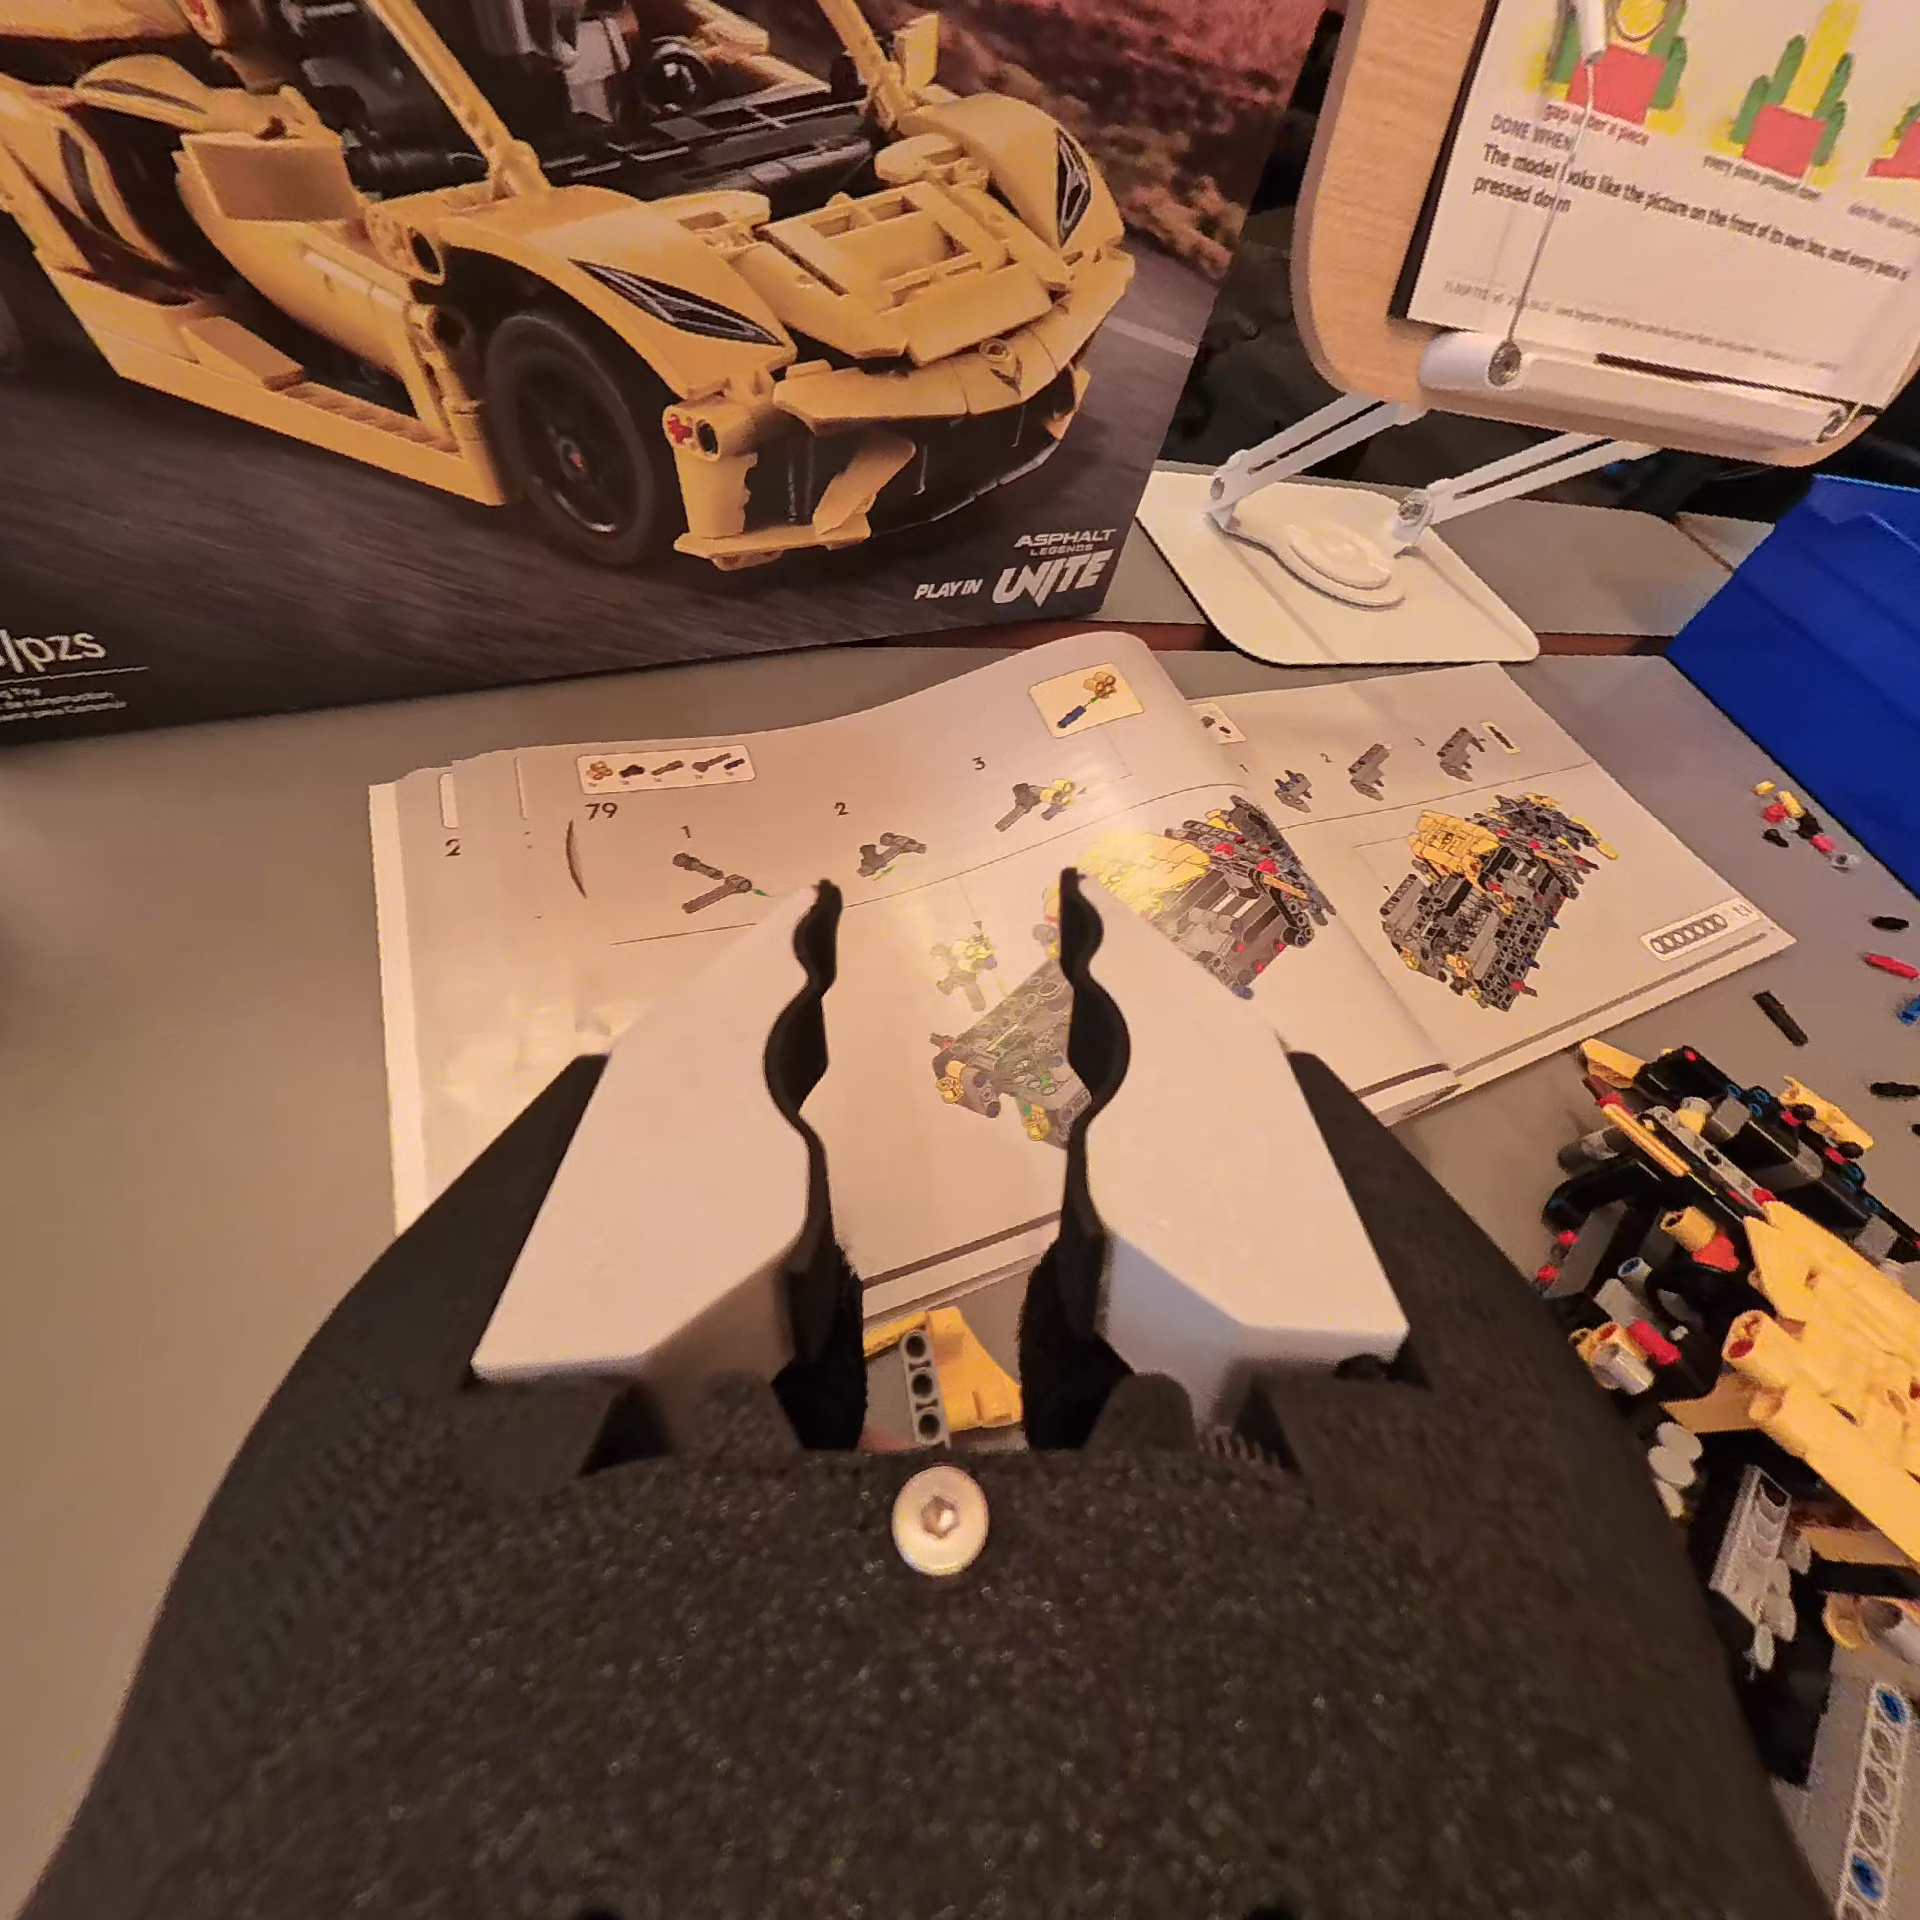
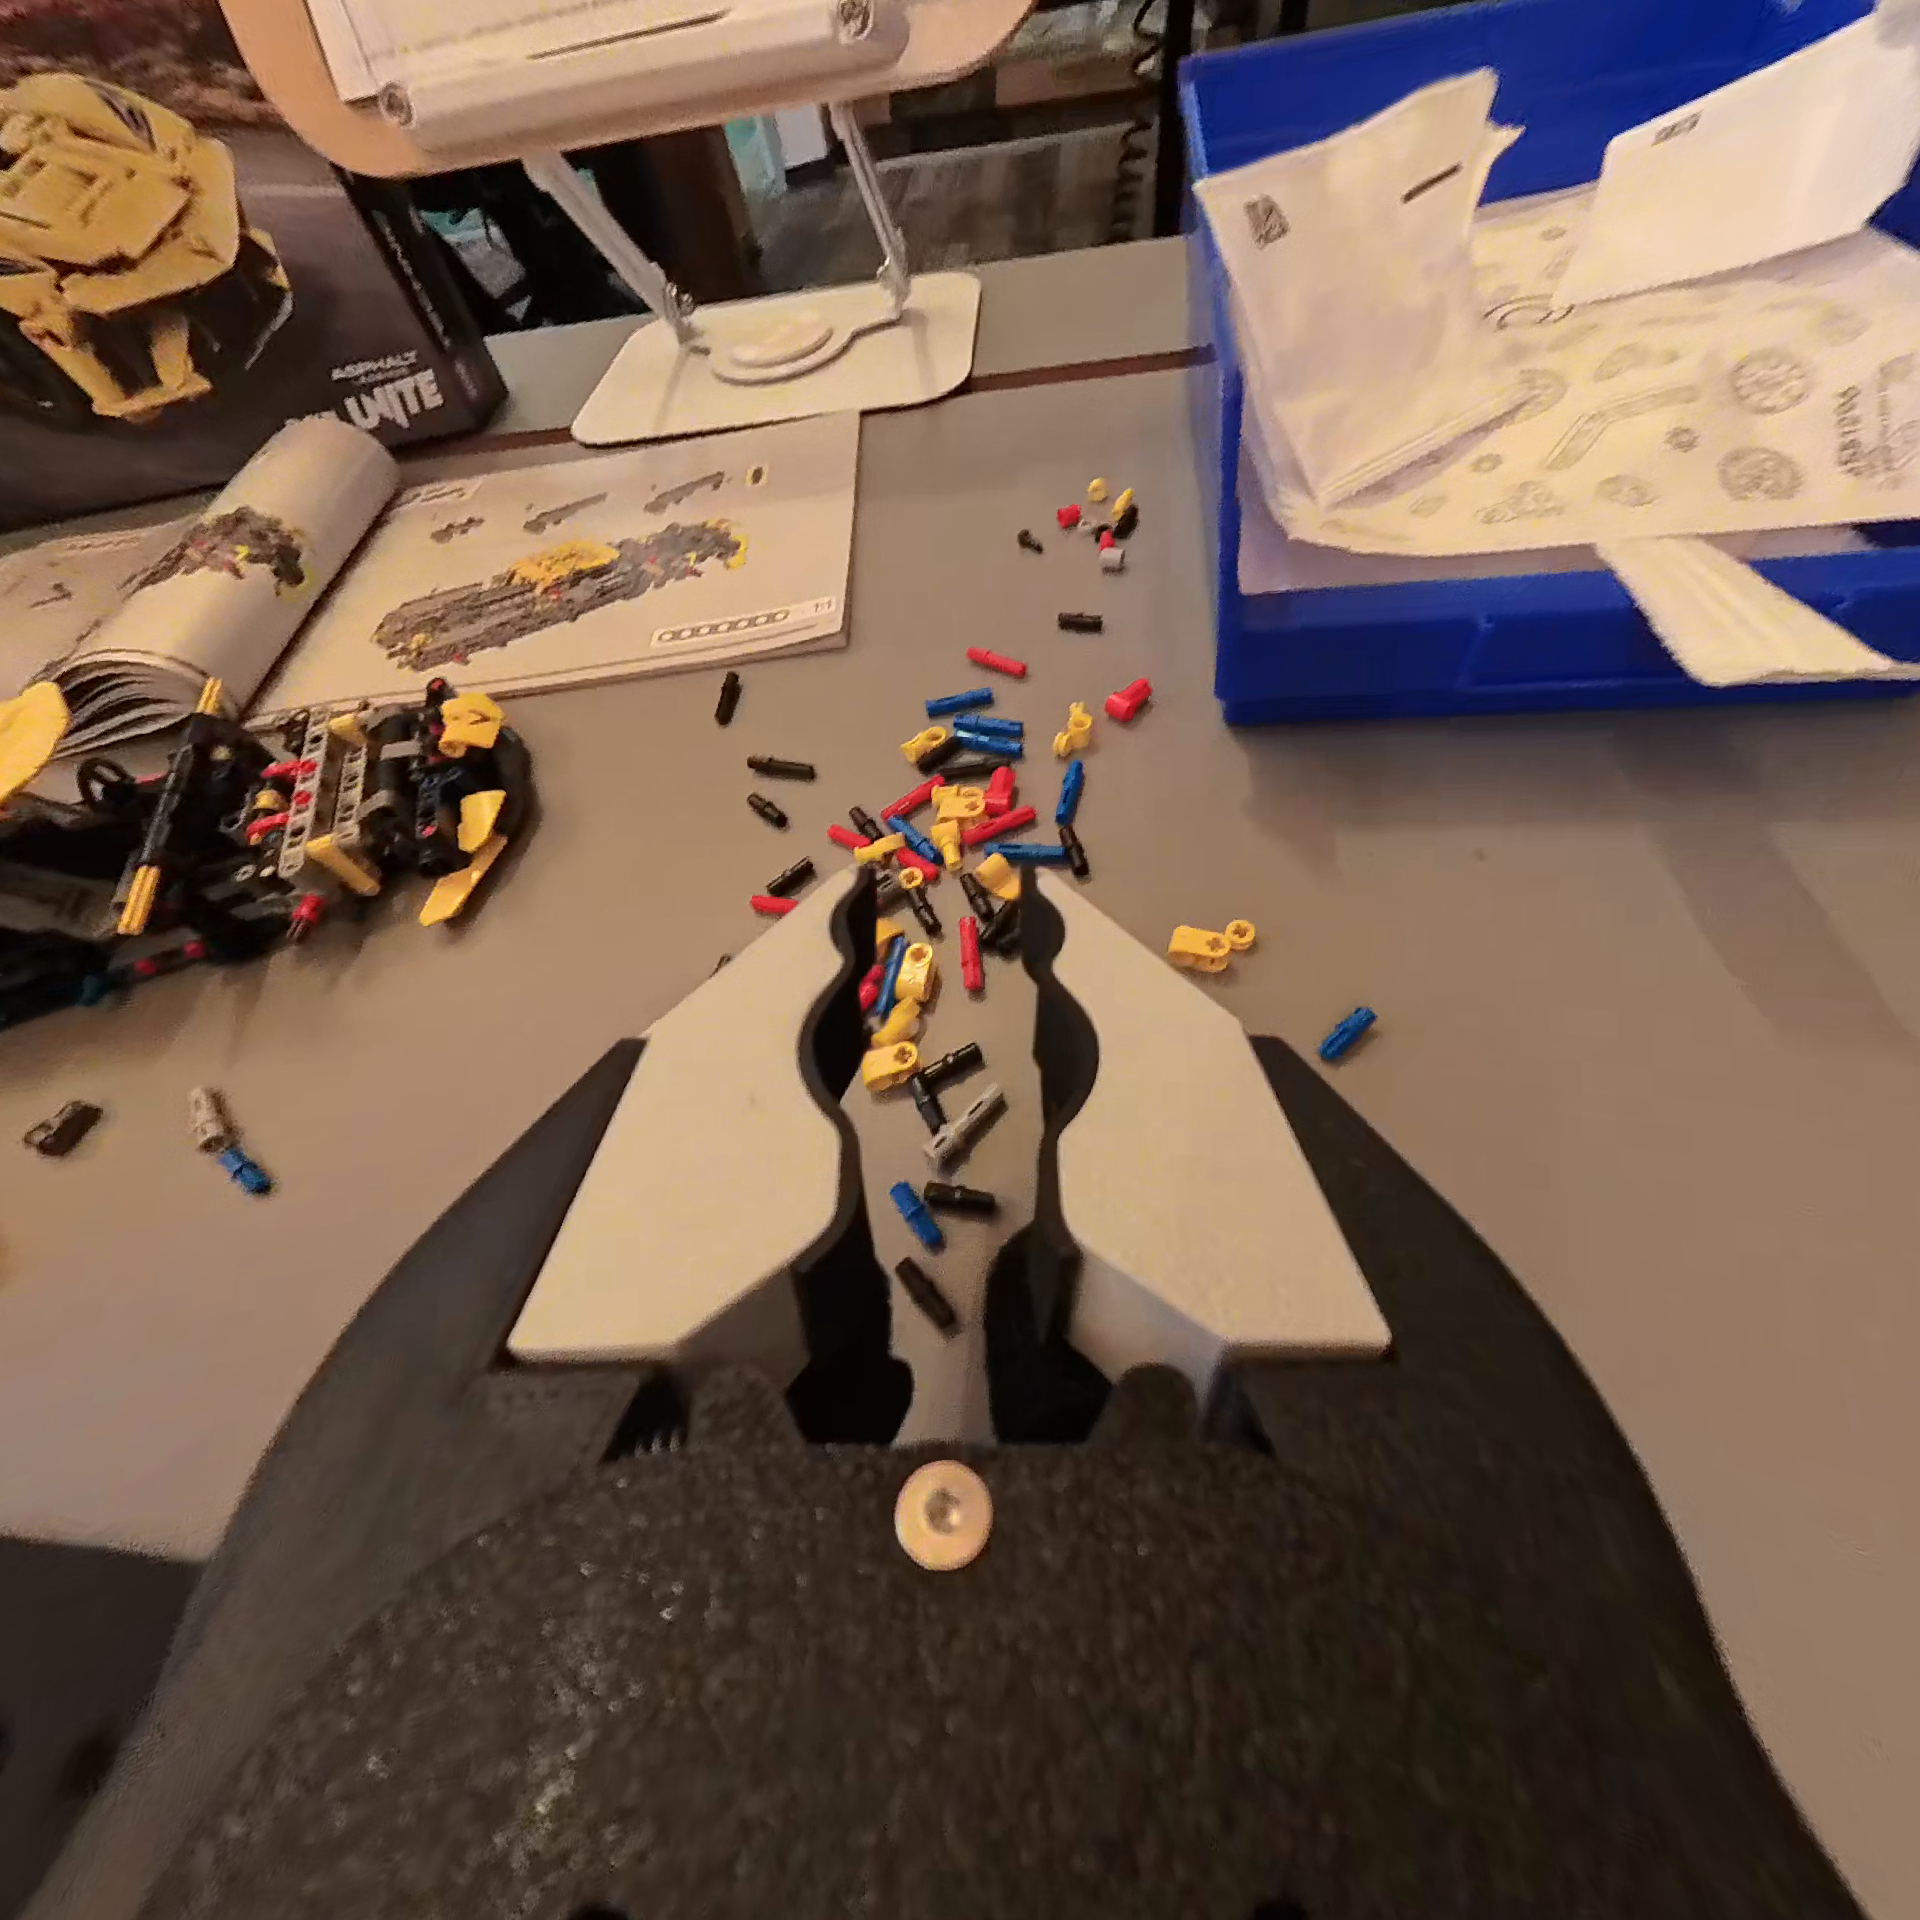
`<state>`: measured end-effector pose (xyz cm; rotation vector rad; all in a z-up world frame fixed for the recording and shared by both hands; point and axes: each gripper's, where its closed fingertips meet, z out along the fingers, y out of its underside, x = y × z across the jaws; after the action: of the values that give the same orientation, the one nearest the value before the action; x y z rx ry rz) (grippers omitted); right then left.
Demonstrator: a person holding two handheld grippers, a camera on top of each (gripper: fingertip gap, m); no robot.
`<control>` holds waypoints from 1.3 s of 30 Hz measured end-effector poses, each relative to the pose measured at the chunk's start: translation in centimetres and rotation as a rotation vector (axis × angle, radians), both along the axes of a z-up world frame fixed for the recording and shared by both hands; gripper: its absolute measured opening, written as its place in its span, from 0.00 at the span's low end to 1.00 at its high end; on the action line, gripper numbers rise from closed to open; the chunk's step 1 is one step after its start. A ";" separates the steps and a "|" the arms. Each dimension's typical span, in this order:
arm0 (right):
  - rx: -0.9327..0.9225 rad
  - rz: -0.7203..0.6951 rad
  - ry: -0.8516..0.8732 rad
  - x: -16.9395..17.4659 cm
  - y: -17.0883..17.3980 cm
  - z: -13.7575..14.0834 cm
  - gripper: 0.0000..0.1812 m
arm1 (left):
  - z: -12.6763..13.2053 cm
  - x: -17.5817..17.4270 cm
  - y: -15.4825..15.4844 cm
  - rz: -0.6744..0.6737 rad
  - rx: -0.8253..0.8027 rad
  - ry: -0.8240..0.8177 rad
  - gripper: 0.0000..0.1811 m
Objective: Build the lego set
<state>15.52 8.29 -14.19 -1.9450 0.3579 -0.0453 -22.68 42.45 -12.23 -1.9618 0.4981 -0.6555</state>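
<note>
My left gripper (image 1: pixel 945 888) is open and empty, held above the open instruction booklet (image 1: pixel 727 935). A yellow and grey piece (image 1: pixel 940 1377) lies on the table under its fingers. The partly built yellow and black car model (image 1: pixel 1745 1278) sits on the table to its right, and it also shows in the right wrist view (image 2: pixel 281 821). My right gripper (image 2: pixel 945 878) is open and empty, low over a pile of small red, blue, yellow and black pins and connectors (image 2: pixel 956 810). Some loose pieces show between its fingers.
The set's box (image 1: pixel 520 312) stands at the back left. A white document stand (image 1: pixel 1340 561) with a sheet is behind the booklet. A blue bin (image 2: pixel 1558 623) with white paper bags is at the right. Stray pins (image 2: pixel 234 1148) lie on the grey table. Spacing between my two grippers at the tips: around 50 centimetres.
</note>
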 end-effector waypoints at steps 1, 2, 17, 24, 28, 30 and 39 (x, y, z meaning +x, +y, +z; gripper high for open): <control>0.008 -0.010 -0.015 0.2 0.2 0.2 0.14 | 0.0 0.2 -0.1 -0.006 -0.001 0.001 0.24; 0.018 -0.020 -0.029 0.3 0.3 0.3 0.14 | -0.1 0.3 -0.2 -0.011 -0.003 0.002 0.24; 0.009 -0.030 -0.058 0.5 1.1 -0.3 0.15 | -0.3 1.0 -0.5 -0.039 -0.030 -0.016 0.24; 0.034 -0.042 -0.025 0.9 1.0 -0.1 0.15 | -0.8 1.4 -0.7 -0.044 -0.027 0.012 0.24; 0.057 -0.057 0.022 1.3 0.7 0.0 0.15 | -1.1 1.5 -0.8 -0.053 -0.032 0.030 0.24; 0.068 -0.072 0.042 1.6 0.6 0.0 0.16 | -0.9 1.5 -0.8 -0.051 -0.025 0.030 0.24; 0.060 -0.048 0.071 1.4 0.8 -0.3 0.16 | -1.1 1.1 -0.6 -0.039 -0.032 0.052 0.24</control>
<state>16.92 9.07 -14.44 -1.8815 0.4482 0.0030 -21.54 41.81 -13.30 -2.0076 0.5624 -0.6413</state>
